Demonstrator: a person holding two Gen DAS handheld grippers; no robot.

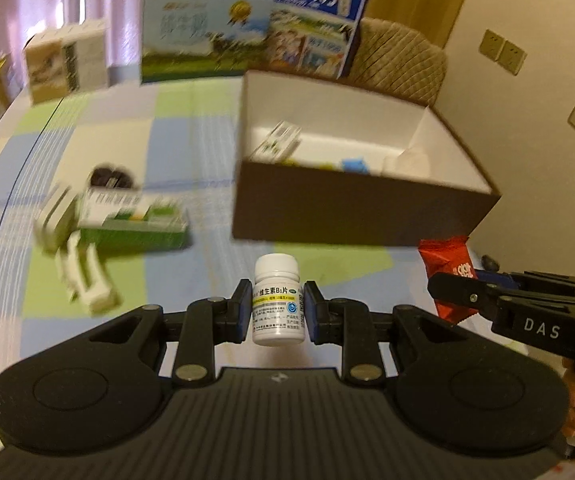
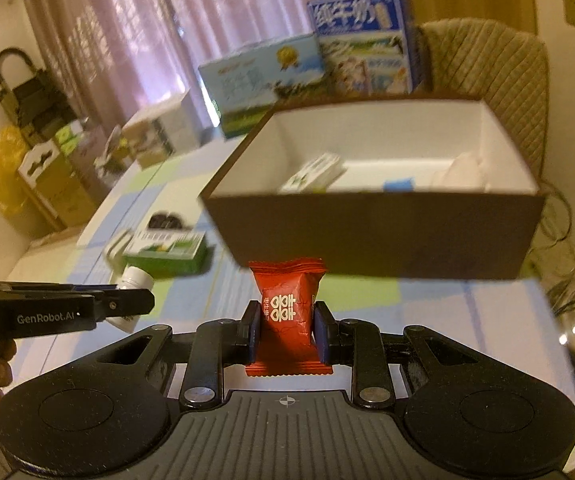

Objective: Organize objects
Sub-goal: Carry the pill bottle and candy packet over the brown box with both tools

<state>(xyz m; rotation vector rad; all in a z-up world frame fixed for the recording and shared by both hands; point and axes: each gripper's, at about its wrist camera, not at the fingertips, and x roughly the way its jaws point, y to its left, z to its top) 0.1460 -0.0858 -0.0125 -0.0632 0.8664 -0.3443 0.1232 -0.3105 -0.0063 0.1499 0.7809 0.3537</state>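
My left gripper [image 1: 276, 311] is shut on a white pill bottle [image 1: 277, 300], held upright above the table in front of a brown box. In the right wrist view the same bottle [image 2: 133, 284] shows at the left gripper's tip. My right gripper [image 2: 286, 330] is shut on a red candy packet [image 2: 287, 308], held just before the brown box [image 2: 375, 236]. That packet [image 1: 449, 268] also appears at the right of the left wrist view. The open box [image 1: 351, 208] has a white inside holding a small white carton [image 1: 275, 142], a blue item [image 1: 353, 165] and a white lump [image 1: 405, 162].
On the checked tablecloth [image 1: 191, 152] left of the box lie a green medicine carton [image 1: 135, 220], white cartons [image 1: 83, 276] and a dark round object [image 1: 109, 176]. Milk cartons [image 1: 207, 36] stand at the table's back edge. A padded chair [image 2: 487, 64] stands behind the box.
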